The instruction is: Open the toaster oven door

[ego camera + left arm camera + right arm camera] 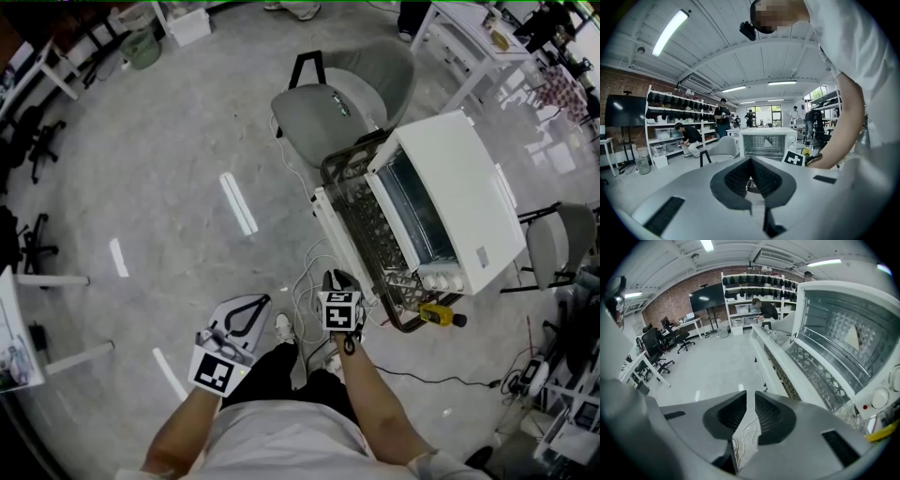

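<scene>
Now the white toaster oven (459,187) sits at the right. Its door (349,220) already lies down flat and open, sticking out to the oven's left. The right tool (339,278) points down just beside the door's near corner. Its jaws are a little apart, with only floor and white cords (745,437) showing between them. The left tool (251,305) is well away from the oven, with its jaws pressed together on nothing.

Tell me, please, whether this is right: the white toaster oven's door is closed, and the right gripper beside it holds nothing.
Not quite: the door of the white toaster oven is open, folded down flat, as the head view shows; the right gripper beside it does hold nothing.
</scene>
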Tool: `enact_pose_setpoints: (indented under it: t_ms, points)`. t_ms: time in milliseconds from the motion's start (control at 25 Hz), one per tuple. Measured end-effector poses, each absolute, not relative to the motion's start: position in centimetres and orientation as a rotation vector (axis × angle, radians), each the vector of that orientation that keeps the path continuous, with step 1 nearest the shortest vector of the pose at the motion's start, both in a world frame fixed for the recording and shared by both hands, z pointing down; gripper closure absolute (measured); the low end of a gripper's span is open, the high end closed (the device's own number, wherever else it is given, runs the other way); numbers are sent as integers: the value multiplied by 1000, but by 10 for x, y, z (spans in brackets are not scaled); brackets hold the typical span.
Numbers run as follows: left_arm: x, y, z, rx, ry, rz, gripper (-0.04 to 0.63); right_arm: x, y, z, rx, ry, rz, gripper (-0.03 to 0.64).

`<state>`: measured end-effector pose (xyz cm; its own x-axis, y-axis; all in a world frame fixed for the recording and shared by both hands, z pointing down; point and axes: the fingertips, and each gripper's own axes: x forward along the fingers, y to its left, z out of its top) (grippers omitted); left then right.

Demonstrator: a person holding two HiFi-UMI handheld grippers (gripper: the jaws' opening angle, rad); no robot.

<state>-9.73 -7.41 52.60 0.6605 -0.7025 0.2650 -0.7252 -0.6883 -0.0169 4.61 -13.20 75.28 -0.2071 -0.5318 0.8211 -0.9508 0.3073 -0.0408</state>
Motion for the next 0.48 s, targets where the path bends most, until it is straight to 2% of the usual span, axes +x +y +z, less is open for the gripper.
enact_pose_setpoints:
  t_ms: [480]
  points:
    - [-98, -77, 533, 2769, -1194, 404, 578, 38, -128, 770, 1308, -1863, 829, 543]
